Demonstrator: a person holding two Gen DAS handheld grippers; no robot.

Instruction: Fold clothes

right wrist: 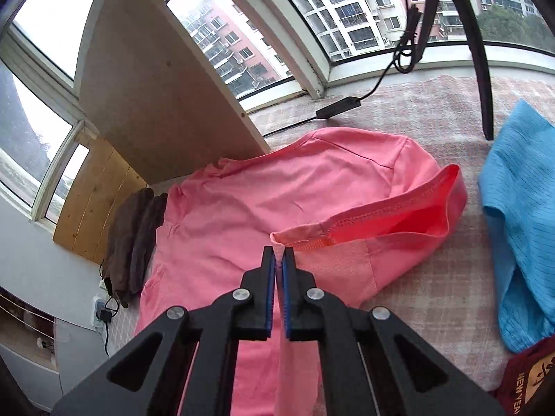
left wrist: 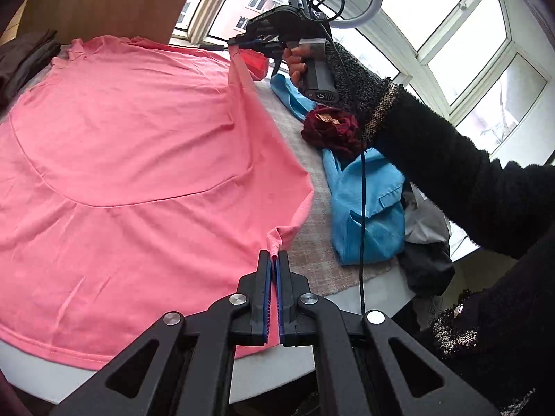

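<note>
Your left gripper (left wrist: pixel 274 260) is clamped on the near right edge of the pink shirt (left wrist: pixel 131 145), fabric pinched between the blue pads (left wrist: pixel 266 291). Your right gripper (right wrist: pixel 279 256) is closed on the shirt's hem by the sleeve opening (right wrist: pixel 409 222), lifting that edge off the table (left wrist: pixel 305 159). The rest of the shirt lies spread flat on the table, left of both grips. Right of it: a blue garment (left wrist: pixel 367 201) and a dark red one (left wrist: pixel 329 128). Folded brown cloth (right wrist: pixel 133 239) at the far left. Window (right wrist: pixel 312 10) beyond.
</note>
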